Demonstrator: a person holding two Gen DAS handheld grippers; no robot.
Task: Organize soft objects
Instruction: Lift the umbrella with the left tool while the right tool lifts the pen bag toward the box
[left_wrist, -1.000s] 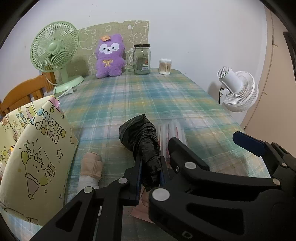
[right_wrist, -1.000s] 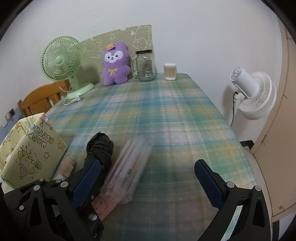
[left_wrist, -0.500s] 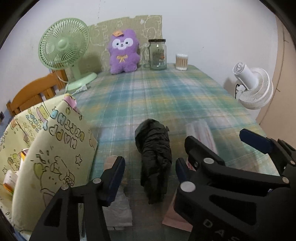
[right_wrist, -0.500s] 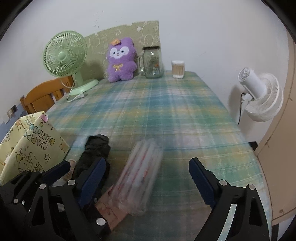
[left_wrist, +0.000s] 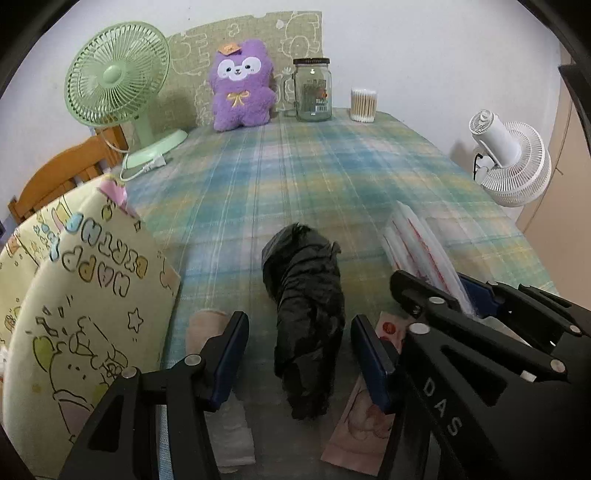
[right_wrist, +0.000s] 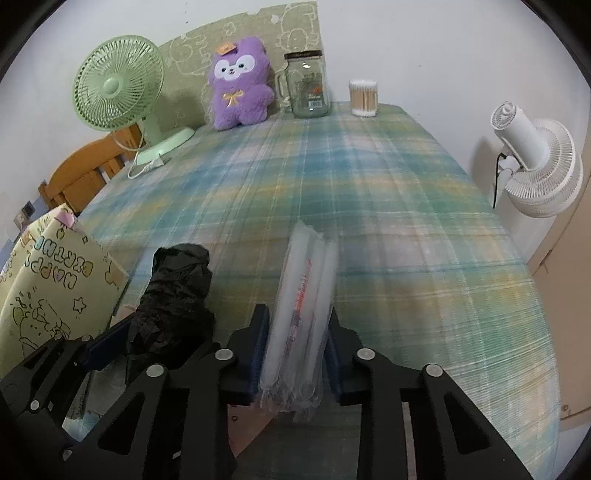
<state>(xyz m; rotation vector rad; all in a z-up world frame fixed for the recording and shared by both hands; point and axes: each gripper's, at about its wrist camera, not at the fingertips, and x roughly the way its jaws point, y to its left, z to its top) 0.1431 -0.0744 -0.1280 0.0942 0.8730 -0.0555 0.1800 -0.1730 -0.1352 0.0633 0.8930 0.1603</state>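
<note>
A crumpled black plastic bag roll (left_wrist: 306, 314) lies on the plaid tablecloth; my left gripper (left_wrist: 299, 354) is open, its fingers on either side of the roll without touching it. The roll also shows in the right wrist view (right_wrist: 173, 295). My right gripper (right_wrist: 295, 354) is shut on a clear plastic pack of rolled bags with red print (right_wrist: 303, 317), also seen in the left wrist view (left_wrist: 421, 243). A beige soft roll (left_wrist: 203, 328) and a pink packet (left_wrist: 365, 424) lie beside the black roll.
A yellow "Happy Birthday" gift bag (left_wrist: 74, 314) stands at the left. At the far edge are a green fan (left_wrist: 118, 74), purple plush (left_wrist: 240, 85), glass jar (left_wrist: 312, 94) and cotton swab box (left_wrist: 364, 105). A white fan (left_wrist: 509, 162) stands off the table's right side.
My left gripper let go of the black roll and opened; the roll now lies on the table. My right gripper closed around the clear plastic pack.
</note>
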